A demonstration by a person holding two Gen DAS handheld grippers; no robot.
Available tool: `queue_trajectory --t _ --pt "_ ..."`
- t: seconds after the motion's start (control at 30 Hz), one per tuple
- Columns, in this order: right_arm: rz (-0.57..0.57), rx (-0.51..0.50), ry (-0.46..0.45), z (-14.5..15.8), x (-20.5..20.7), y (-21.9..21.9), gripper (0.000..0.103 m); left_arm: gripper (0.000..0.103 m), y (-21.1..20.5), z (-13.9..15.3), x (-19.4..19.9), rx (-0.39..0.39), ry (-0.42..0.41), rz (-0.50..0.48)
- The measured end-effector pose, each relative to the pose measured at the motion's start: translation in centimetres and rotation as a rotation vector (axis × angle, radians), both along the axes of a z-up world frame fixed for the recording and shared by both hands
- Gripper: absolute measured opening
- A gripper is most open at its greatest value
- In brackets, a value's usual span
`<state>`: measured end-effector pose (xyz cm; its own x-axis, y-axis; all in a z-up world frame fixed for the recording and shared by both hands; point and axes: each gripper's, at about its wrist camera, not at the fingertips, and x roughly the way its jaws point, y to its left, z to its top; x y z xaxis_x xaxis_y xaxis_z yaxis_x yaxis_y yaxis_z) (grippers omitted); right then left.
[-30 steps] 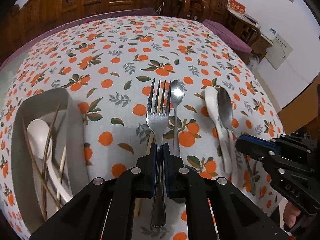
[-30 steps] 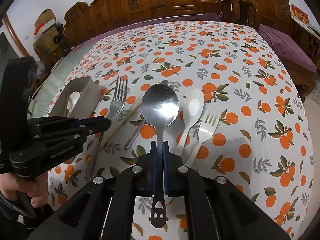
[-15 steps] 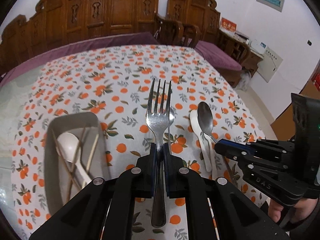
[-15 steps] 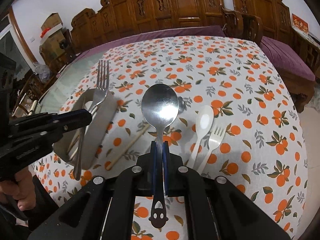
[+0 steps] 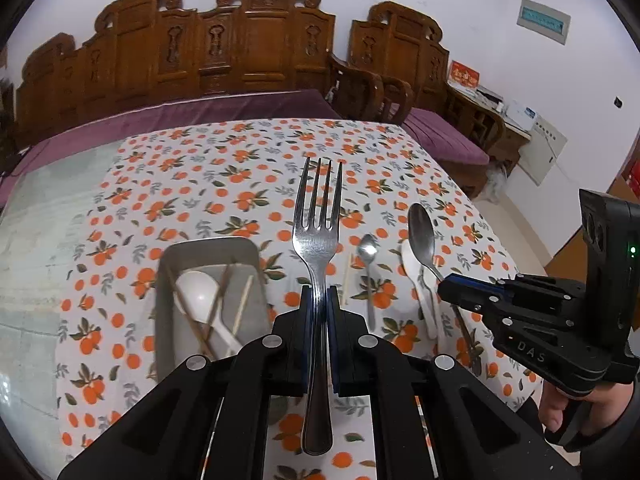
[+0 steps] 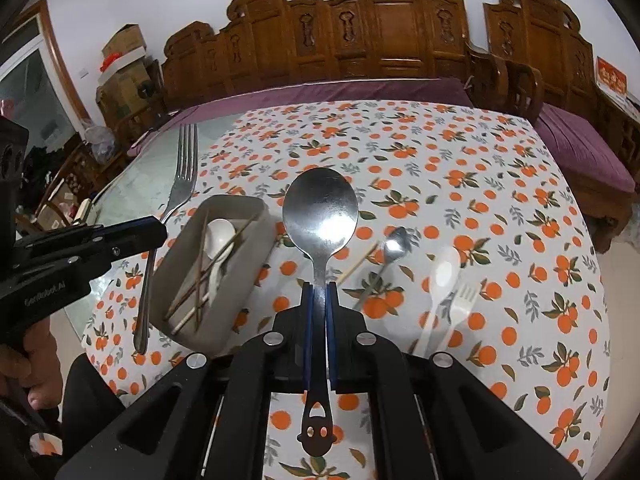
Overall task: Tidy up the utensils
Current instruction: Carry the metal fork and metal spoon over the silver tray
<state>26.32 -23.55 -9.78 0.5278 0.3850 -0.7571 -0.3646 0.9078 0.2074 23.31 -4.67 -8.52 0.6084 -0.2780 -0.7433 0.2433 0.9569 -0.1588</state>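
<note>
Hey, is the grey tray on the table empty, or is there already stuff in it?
Not empty. The grey tray already holds a white spoon and several chopsticks lying crossed over it.

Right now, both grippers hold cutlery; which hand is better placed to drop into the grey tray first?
Left, probably. The left gripper, shut on the metal fork, hangs beside the grey tray. The right gripper, shut on the large spoon, sits farther to the tray's right.
</note>
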Motion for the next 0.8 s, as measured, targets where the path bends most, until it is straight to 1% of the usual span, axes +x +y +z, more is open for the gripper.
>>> queue_trajectory --t 0.17,0.3,0.47,0.57,0.8 --pt "0.017 -0.007 -0.012 0.5 -0.1 1.7 0.007 0.006 2.2 0.2 0.1 -0.011 -0.005 0.024" --pt "0.025 -0.004 -0.022 1.0 -0.1 2.7 0.007 0.006 4.1 -0.4 0.5 -0.012 0.003 0.042" --pt "0.041 -0.005 -0.022 1.2 0.2 3.9 0.007 0.006 6.0 -2.5 1.9 0.000 0.041 0.068" --pt "0.049 -0.009 -0.018 1.1 0.4 4.4 0.007 0.006 7.0 -4.3 2.9 0.003 0.080 0.089" --pt "0.061 -0.019 -0.003 0.4 0.7 5.1 0.007 0.006 7.9 -7.7 4.2 0.021 0.143 0.114"
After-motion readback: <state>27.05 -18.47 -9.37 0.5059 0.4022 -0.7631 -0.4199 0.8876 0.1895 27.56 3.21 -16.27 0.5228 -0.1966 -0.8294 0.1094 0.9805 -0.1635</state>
